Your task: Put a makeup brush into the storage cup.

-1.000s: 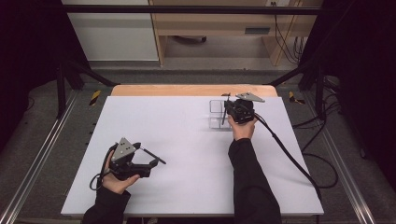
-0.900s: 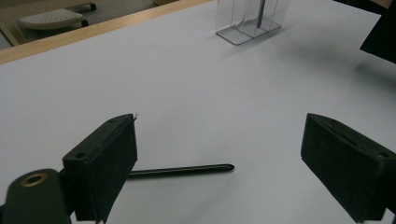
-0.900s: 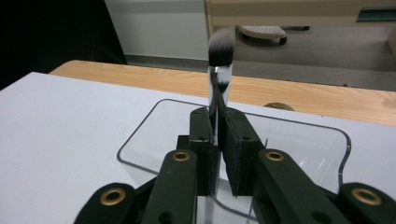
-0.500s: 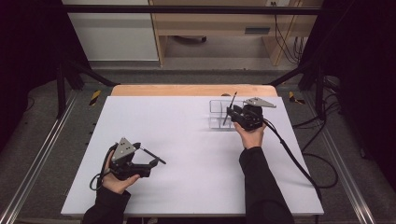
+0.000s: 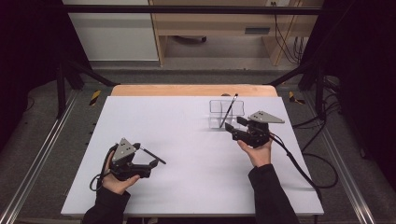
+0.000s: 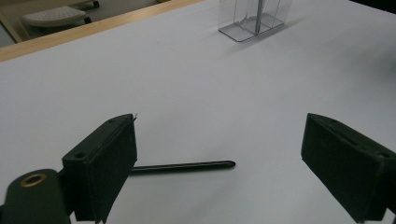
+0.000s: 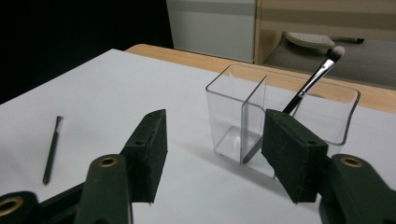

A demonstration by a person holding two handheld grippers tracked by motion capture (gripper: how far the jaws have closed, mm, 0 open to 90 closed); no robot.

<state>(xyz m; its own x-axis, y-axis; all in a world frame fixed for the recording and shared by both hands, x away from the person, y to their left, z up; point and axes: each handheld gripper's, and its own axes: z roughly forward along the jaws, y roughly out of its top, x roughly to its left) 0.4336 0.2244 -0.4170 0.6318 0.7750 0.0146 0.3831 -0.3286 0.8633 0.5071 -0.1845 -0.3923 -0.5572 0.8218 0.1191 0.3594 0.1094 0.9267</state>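
Fingers (image 7: 152,154) of my right gripper (image 5: 236,127) stand apart with nothing between them; they have just been opening, and the space between the pads is bare. Just ahead of them sits the clear divided holder (image 7: 280,112), close to the fingertips without touching as far as I can tell. A makeup brush (image 7: 310,79) stands tilted in the holder's compartment on the far side of the divider from where I look along the right fingers, bristle end up, leaning over the rim. In the high view that brush (image 5: 229,109) slants across the holder (image 5: 215,106), which lies just beyond my right gripper.

On my left gripper (image 5: 156,162) the fingers (image 6: 107,163) are spread wide and hold nothing. A thin black brush (image 6: 184,165) lies flat on the white worktop (image 5: 187,140) between them, one end hidden behind the finger at the left in the left gripper view, the other end short of the opposite finger. Neither pad presses on it. In the high view this brush (image 5: 152,155) lies right at the left fingertips, well apart from the holder. In the right gripper view it (image 7: 51,149) lies off to the left of my right fingers.
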